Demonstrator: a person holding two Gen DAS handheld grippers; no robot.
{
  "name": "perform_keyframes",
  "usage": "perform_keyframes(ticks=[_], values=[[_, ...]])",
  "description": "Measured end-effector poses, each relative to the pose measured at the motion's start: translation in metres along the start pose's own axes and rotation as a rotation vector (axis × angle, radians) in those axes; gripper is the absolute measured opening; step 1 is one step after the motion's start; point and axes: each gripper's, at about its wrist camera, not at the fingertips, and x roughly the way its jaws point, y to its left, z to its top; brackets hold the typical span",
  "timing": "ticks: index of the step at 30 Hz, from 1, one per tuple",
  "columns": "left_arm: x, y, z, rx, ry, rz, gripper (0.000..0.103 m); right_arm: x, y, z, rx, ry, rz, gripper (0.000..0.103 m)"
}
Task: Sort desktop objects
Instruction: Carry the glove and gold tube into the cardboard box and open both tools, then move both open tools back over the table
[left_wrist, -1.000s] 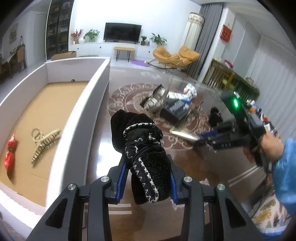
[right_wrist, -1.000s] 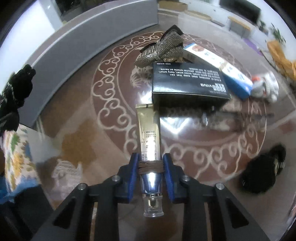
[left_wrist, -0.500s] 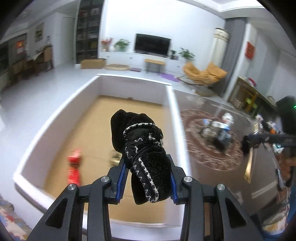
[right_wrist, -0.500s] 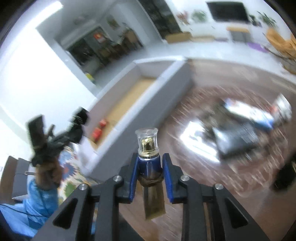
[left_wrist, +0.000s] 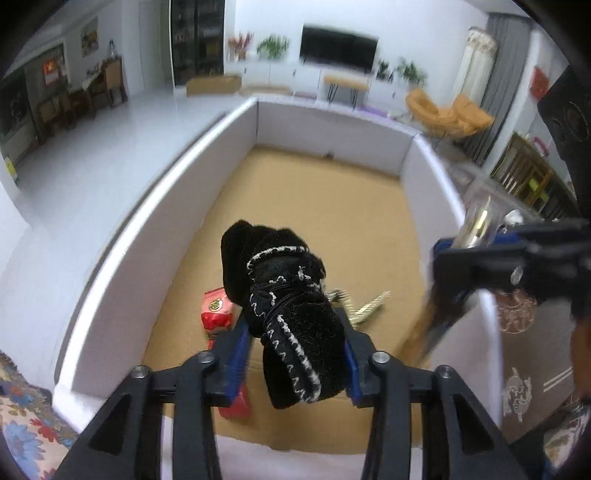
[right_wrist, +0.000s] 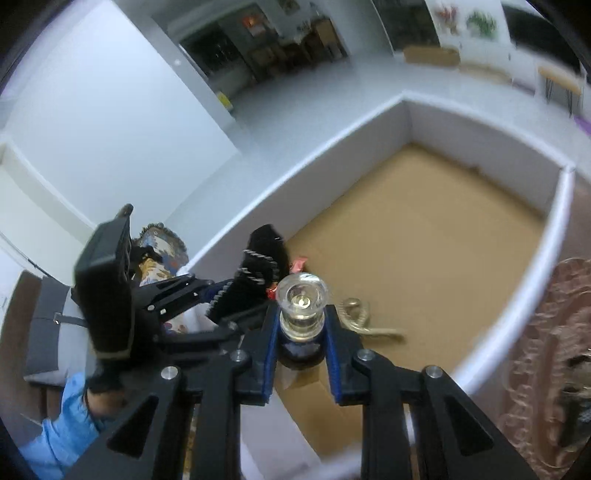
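My left gripper (left_wrist: 293, 350) is shut on a black velvet hair tie with white stitching (left_wrist: 284, 299) and holds it above the near end of a white-walled box with a cardboard floor (left_wrist: 332, 206). My right gripper (right_wrist: 301, 354) is shut on a gold cosmetic tube with a clear cap (right_wrist: 303, 301); it hangs over the same box. In the left wrist view the right gripper (left_wrist: 458, 258) shows at the right with the tube (left_wrist: 476, 221). In the right wrist view the left gripper (right_wrist: 221, 295) and hair tie (right_wrist: 258, 269) show at the left.
A red packet (left_wrist: 216, 310) and a gold hair claw (left_wrist: 364, 304) lie on the box floor near its front end. The box's right wall (left_wrist: 436, 177) borders a brown patterned table (right_wrist: 546, 332). A floral cushion (left_wrist: 22, 413) sits at the lower left.
Both grippers have swung from the patterned table over to the white box, each still holding its object. The tube now hangs cap-up in the right gripper.
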Motion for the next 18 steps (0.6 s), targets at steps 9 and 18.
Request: perform_keyframes(ticks=[9,18], values=[[0.006,0.022,0.001,-0.095,-0.046,0.092,0.084,-0.002,-0.011,0.004,0.064,-0.167,-0.069,0.094],[-0.057,-0.058,-0.035,0.006,-0.25,-0.015,0.085,-0.119,-0.042,-0.156,-0.035,-0.471,-0.528,0.103]])
